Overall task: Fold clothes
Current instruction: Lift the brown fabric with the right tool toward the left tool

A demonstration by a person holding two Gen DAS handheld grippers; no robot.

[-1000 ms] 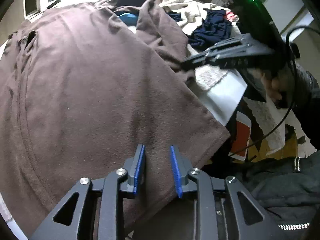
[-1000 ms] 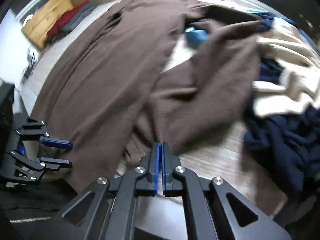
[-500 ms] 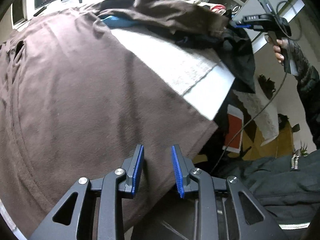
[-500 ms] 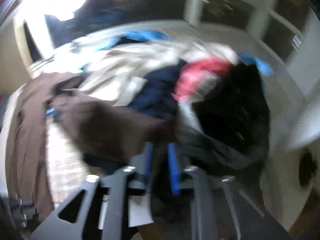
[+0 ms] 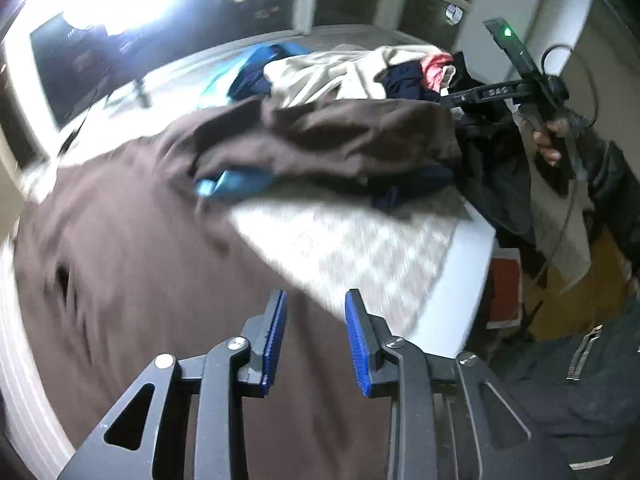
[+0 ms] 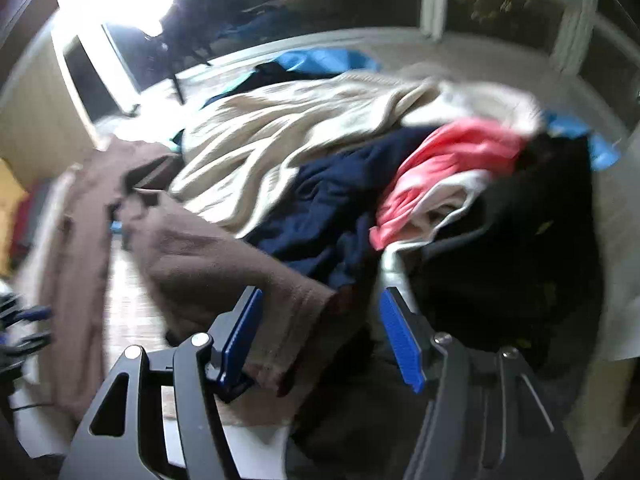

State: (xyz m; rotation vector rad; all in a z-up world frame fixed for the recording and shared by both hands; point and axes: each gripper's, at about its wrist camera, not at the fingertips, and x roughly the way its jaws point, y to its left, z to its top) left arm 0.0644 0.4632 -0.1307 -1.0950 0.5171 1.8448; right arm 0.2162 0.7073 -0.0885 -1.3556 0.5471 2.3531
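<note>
A brown shirt (image 5: 140,280) lies spread over the table under my left gripper (image 5: 316,340), which is open with nothing between its blue pads. One brown sleeve (image 5: 340,136) stretches out to the right, over the clothes pile, toward my right gripper (image 5: 452,110), held by a hand (image 5: 548,140). In the right wrist view my right gripper (image 6: 320,332) stands wide open. The sleeve's cuff end (image 6: 248,280) lies loose between the jaws and drapes against the left pad (image 6: 240,332).
A pile holds a cream sweater (image 6: 300,140), a navy garment (image 6: 328,208), a pink piece (image 6: 440,160) and a black one (image 6: 540,240). A teal item (image 5: 236,184) lies under the sleeve. The table's right edge (image 5: 460,280) drops off beside a dark jacket.
My right gripper pulled the brown sleeve out to the right over the pile, then opened and let it go. My left gripper stayed open and tilted up toward the far side.
</note>
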